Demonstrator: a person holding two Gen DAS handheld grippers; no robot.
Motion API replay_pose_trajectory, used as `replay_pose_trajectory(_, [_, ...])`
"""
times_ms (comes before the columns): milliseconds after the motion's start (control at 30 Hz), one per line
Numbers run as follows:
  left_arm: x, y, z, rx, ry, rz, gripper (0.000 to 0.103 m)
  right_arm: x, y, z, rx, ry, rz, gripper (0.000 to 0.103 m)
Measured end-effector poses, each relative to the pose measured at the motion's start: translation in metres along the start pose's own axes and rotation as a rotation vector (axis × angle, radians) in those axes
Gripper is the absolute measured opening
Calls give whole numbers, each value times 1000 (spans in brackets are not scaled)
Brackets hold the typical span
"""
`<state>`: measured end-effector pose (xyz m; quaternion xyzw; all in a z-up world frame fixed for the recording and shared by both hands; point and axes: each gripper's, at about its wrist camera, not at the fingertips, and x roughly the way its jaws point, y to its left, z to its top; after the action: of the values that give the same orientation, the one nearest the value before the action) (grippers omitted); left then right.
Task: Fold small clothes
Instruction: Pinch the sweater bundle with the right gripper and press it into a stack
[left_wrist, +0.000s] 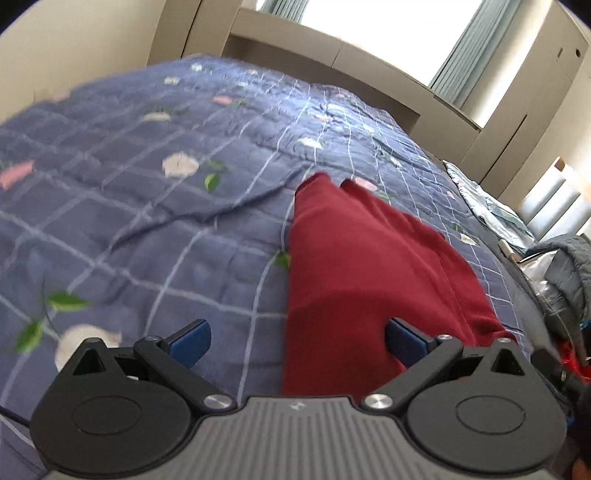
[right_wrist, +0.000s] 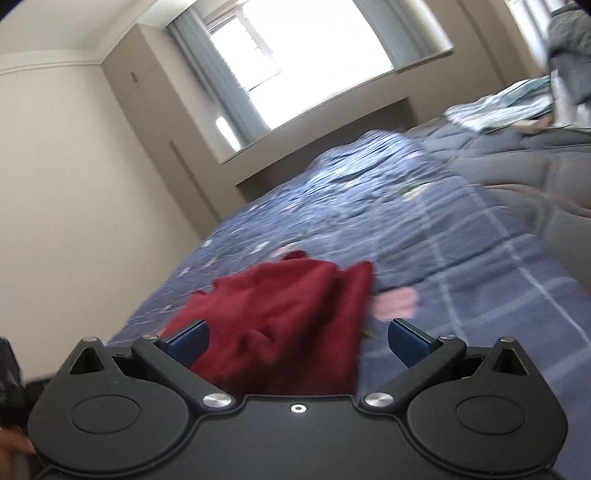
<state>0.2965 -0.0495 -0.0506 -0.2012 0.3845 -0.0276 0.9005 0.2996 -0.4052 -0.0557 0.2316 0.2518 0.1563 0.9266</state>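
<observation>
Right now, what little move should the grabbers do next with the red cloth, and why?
Probably bring the left gripper down to pinch the near edge of the red cloth. Both it and the right gripper are open and hold nothing, and the cloth lies loose on the blue quilt.

garment (left_wrist: 362, 266): soft matt cloth | bedspread (left_wrist: 147, 221): quilted cloth

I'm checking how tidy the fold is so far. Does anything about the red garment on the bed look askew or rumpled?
Yes. In the right wrist view the red garment lies bunched and wrinkled on the blue quilt, its far edge uneven, not squared. In the left wrist view it looks smoother but slants across the quilt's grid lines. Neither tongs hold it.
</observation>
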Motion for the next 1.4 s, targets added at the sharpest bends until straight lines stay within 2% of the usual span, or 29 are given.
replay_pose_trajectory(133, [9, 1, -1, 24, 18, -24, 102, 26, -1, 19, 78, 50, 48, 102])
replay_pose_trajectory(233, [15, 0, -3, 21, 35, -45, 102, 46, -2, 26, 137, 106, 59, 88])
replay_pose_trajectory(367, [16, 0, -5, 30, 40, -58, 102, 58, 6, 26, 108, 133, -25, 54])
replay_pose_trajectory(400, [16, 0, -5, 31, 41, -59, 102, 61, 6, 25, 111, 142, -52, 47])
replay_pose_trajectory(433, [16, 0, -5, 31, 42, -60, 102, 62, 7, 24, 113, 146, -73, 45])
replay_pose_trajectory(600, [16, -2, -3, 35, 48, -67, 102, 63, 4, 18, 128, 146, -97, 7])
replay_pose_trajectory(667, [13, -2, -1, 41, 39, -76, 103, 58, 3, 19, 120, 114, -91, 6])
replay_pose_trajectory(833, [-2, -4, 15, 34, -52, -107, 103, 31, 3, 31, 92, 4, -114, 5])
replay_pose_trajectory(1000, [3, -12, 32, 46, -70, -85, 103, 31, -11, 22, 104, 40, -152, 5])
replay_pose_trajectory(1133, [25, -19, 31, 65, -26, -48, 103, 40, -10, 8, 47, 57, -191, 8])
replay_pose_trajectory(1167, [31, -20, 28, 71, -13, -41, 102, 39, -7, 7, 31, 54, -197, 11])
replay_pose_trajectory(1233, [38, -20, 21, 85, -4, -19, 102, 37, 0, 5, -19, 42, -230, 25])
replay_pose_trajectory(1300, [38, -19, 19, 96, -10, -11, 102, 32, 7, 6, -75, 16, -270, 46])
replay_pose_trajectory(1400, [32, -19, 22, 105, -24, -1, 103, 21, 18, 6, -144, -30, -279, 66])
